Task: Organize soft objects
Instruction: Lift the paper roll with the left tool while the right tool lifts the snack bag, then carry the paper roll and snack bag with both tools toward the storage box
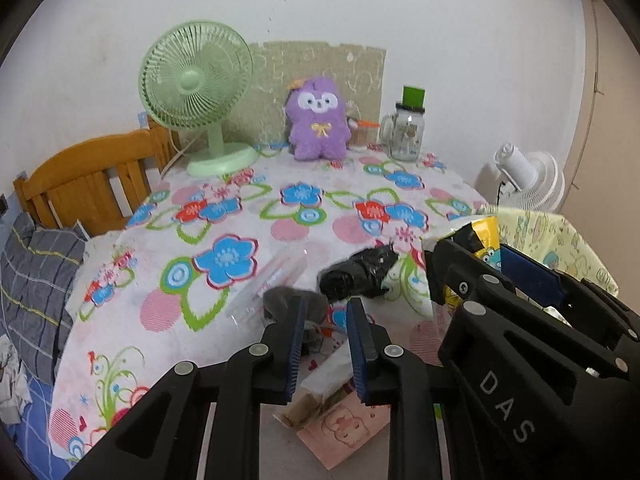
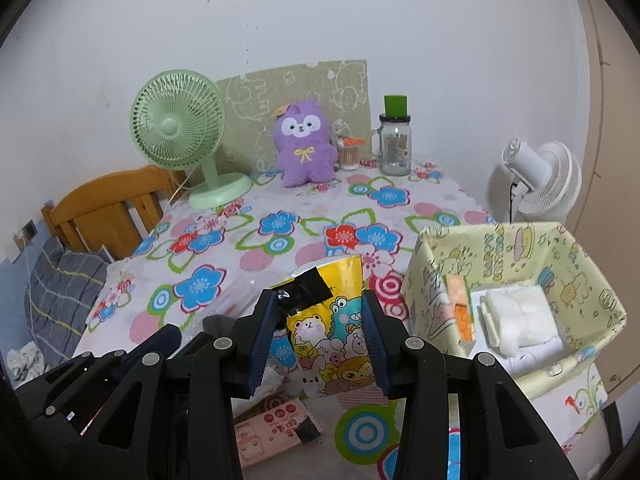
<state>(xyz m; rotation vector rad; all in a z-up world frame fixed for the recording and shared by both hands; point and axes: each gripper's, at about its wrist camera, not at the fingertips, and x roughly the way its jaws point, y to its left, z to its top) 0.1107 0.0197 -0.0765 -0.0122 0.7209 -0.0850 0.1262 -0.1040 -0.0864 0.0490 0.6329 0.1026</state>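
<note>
Right gripper (image 2: 320, 336) clamps yellow cartoon packet (image 2: 336, 344) beside fabric bin (image 2: 516, 376)

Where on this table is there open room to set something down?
The widest bare stretch of floral tablecloth lies mid-table, between the green fan and purple plush at the back and the yellow cartoon pouch held up front. The near edge is crowded: pink packet, black bundle, both claws. The fabric bin fills the right side.

"DAS" in pale letters on the right gripper (image 1: 496, 264)
</note>
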